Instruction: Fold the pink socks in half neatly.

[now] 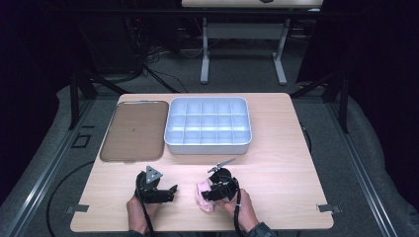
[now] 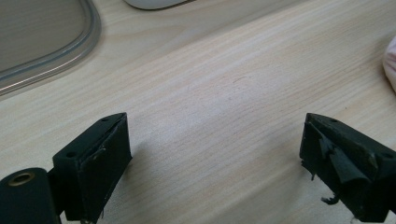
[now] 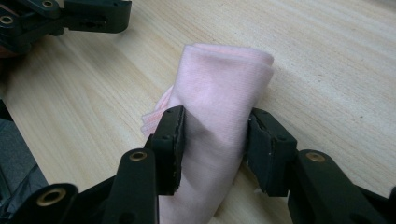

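A folded pink cloth (image 3: 219, 98) lies on the wooden table near its front edge, and my right gripper (image 3: 214, 142) is shut on it, both jaws pressing its sides. From above, the pink cloth (image 1: 202, 193) shows just left of the right gripper (image 1: 210, 194). My left gripper (image 1: 170, 189) rests to its left, open, with bare table between its jaws (image 2: 215, 154). An edge of the pink cloth (image 2: 390, 63) shows at the right of the left gripper view.
A white tray (image 1: 207, 147) divided into several compartments stands at the middle back of the table. A flat brown tray (image 1: 133, 131) lies to its left, its rim (image 2: 70, 49) near the left gripper. Table edges are close in front.
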### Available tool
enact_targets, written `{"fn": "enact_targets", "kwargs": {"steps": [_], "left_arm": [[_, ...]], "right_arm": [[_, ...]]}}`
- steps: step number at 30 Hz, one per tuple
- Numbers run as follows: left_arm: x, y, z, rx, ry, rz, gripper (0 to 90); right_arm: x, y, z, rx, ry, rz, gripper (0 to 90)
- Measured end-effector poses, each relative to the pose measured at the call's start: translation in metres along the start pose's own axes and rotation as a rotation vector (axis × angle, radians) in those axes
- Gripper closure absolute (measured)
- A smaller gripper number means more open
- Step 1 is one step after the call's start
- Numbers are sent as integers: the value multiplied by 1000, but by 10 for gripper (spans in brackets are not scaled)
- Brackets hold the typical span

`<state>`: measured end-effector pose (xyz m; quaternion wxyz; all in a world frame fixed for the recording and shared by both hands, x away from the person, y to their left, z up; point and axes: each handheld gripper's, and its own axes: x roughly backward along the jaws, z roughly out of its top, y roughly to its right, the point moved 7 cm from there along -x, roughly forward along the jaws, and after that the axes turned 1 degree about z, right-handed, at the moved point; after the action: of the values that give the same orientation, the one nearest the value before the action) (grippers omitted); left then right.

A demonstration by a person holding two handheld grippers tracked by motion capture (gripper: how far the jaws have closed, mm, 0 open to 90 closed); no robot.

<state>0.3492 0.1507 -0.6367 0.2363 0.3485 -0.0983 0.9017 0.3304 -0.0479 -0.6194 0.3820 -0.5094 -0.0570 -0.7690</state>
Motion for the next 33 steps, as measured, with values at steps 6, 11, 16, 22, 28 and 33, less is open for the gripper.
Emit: {"fn": "enact_targets", "kwargs": {"steps": [6,11,16,22,28,33], "left_arm": [[-3,0,-1,-12,-22,2,50],[-4,0,-1,0,-24,-3,38],[-5,0,-1,1,-24,2,35],[-5,0,-1,-2,-25,5,35],[-5,0,0,-6,-27,1,36],[-6,1,1,-5,-25,-1,36]], "right_arm": [[0,0,1,-2,-18,21,637],[0,-1,2,3,-26,37,683],[0,0,1,-6,-15,52,699],[1,-1,1,17,-3,50,732],[2,1,0,21,18,71,743],[3,0,0,44,37,72,756]]}}
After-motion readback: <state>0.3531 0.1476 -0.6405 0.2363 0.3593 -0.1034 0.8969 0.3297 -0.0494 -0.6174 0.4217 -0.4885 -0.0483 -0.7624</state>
